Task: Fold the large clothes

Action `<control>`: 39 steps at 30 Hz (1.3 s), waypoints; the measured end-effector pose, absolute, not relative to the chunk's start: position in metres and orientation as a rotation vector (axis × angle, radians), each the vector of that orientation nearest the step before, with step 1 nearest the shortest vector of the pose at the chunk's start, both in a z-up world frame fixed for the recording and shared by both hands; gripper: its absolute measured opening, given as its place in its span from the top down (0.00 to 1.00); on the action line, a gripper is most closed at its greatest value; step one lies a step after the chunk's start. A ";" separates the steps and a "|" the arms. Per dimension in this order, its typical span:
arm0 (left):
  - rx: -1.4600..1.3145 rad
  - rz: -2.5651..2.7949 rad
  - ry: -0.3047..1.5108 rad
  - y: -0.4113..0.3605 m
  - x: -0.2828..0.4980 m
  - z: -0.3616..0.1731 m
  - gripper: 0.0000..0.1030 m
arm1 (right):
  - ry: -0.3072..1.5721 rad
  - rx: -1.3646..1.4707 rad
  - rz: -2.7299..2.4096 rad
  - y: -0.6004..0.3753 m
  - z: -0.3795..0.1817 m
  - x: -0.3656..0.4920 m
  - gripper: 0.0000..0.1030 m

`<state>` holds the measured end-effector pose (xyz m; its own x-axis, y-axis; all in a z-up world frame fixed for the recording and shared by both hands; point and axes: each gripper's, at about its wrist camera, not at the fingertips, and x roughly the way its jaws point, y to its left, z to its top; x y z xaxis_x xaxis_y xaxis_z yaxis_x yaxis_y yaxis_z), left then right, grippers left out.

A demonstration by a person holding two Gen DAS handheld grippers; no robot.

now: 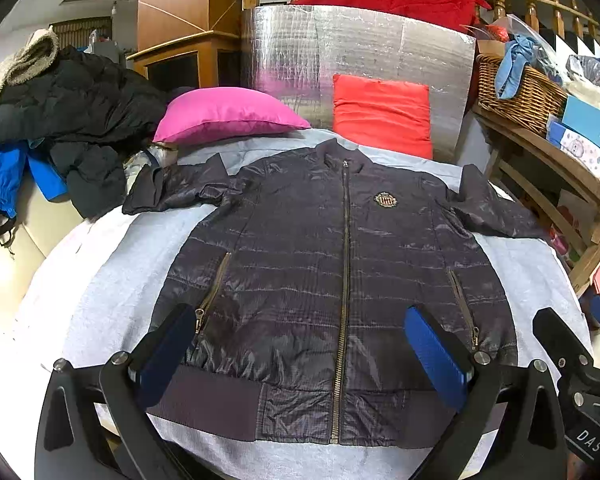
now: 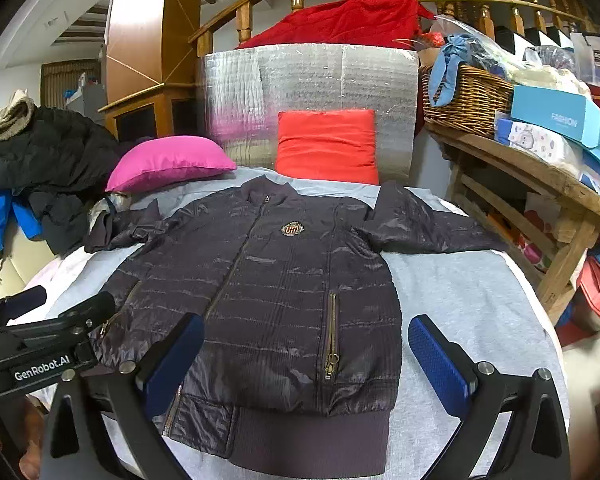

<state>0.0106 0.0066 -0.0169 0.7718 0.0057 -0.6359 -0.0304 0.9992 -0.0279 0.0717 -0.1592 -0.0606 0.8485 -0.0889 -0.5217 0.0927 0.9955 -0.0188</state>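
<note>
My left gripper [image 1: 300,354] and right gripper [image 2: 304,360], both wide apart, probably hover above the jacket [image 1: 340,264] hem, collar far ahead.

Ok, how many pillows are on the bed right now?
2. The pink pillow lies flat beyond the jacket's left sleeve; the red pillow stands against the silver sheet. More could be hidden under the clothes pile.
</note>
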 end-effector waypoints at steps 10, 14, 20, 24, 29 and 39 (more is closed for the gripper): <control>-0.032 0.018 0.691 0.005 0.009 -0.016 0.00 | 0.549 0.004 -0.088 -0.157 -0.059 0.071 0.00; -0.032 0.017 0.691 0.006 0.009 -0.017 0.00 | 0.550 0.004 -0.087 -0.157 -0.059 0.072 0.00; -0.031 0.017 0.692 0.006 0.009 -0.016 0.00 | 0.553 0.004 -0.086 -0.157 -0.059 0.072 0.00; -0.027 0.019 0.695 0.005 0.009 -0.016 0.00 | 0.559 0.007 -0.084 -0.158 -0.060 0.072 0.00; -0.022 0.019 0.696 0.004 0.009 -0.016 0.00 | 0.561 0.009 -0.081 -0.158 -0.061 0.073 0.00; -0.025 0.023 0.698 0.004 0.009 -0.017 0.00 | 0.562 0.011 -0.085 -0.160 -0.063 0.072 0.00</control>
